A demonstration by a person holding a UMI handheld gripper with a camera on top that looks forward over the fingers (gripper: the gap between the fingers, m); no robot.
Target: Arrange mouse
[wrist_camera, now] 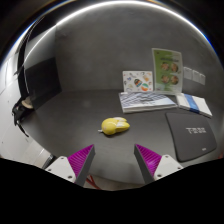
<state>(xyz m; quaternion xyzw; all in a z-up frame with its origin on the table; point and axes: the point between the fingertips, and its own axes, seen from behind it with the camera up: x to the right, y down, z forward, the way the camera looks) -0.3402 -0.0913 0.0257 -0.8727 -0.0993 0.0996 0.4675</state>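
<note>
The work surface is a grey tabletop (pixel 70 110) with a matte, even finish. It meets a plain grey wall (pixel 100 50) along its far edge. A bright curved band of light (pixel 110 14) runs across the top of the scene above the wall. A dark rectangular panel (pixel 40 78) stands at the left against the wall; its nature cannot be told. At the far right, printed sheets (pixel 147 100) and a booklet (pixel 194 103) lie flat on the tabletop. Two illustrated cards (pixel 166 70) stand upright behind them, leaning at the wall. A dark grey pad (pixel 192 135) with small white lettering lies nearer, at the right.
</note>
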